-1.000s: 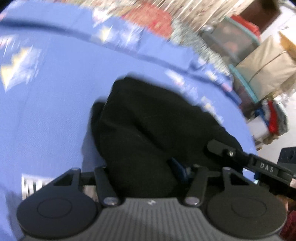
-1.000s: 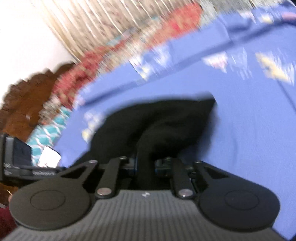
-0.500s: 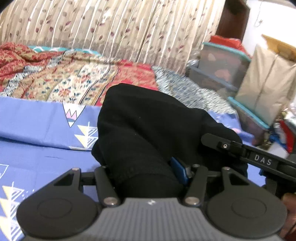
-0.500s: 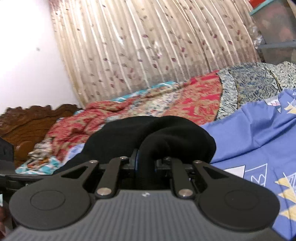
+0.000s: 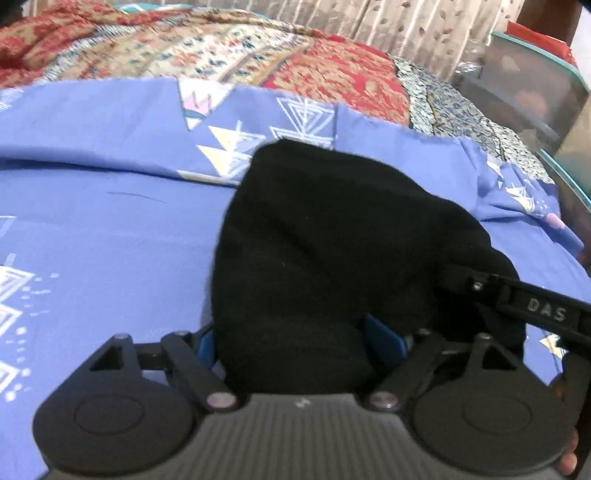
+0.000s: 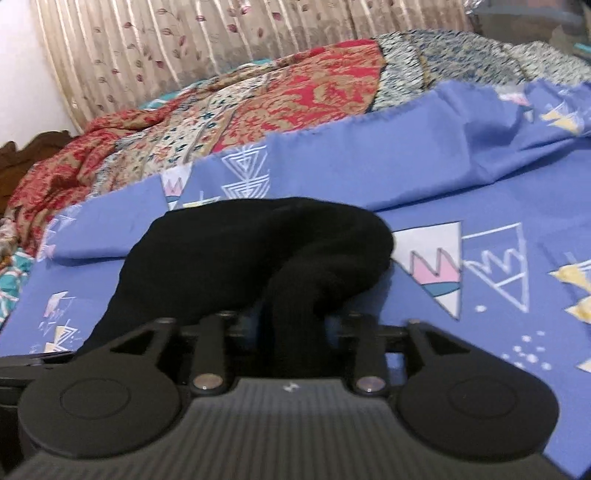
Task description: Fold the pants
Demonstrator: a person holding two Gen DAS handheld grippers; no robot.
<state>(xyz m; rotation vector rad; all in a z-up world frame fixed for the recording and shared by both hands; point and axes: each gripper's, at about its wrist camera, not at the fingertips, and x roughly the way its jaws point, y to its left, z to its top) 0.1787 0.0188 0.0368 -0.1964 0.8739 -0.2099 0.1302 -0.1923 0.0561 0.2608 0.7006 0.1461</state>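
The black pants (image 5: 332, 240) lie in a folded, rounded bundle on the blue patterned bedsheet (image 5: 92, 221). My left gripper (image 5: 295, 339) straddles the near end of the bundle. Its jaws are opening, and the blue pads (image 5: 205, 347) stand just off the fabric. In the right wrist view the pants (image 6: 240, 258) hump up over the sheet (image 6: 406, 177). My right gripper (image 6: 293, 325) has a thick fold of them between its jaws, which are also opening and no longer pinch the fold. A finger of the right gripper (image 5: 535, 310) reaches into the left view from the right.
A red and cream patterned quilt (image 5: 258, 55) lies bunched beyond the sheet's far edge, with a curtain (image 6: 221, 33) behind it. Plastic storage bins (image 5: 528, 85) stand off the bed's right side. A wooden headboard (image 6: 22, 155) is at the far left.
Both grippers have swung forward and down, bringing the pants onto the blue sheet. Both sets of jaws have spread and let go of the fabric they pinched.
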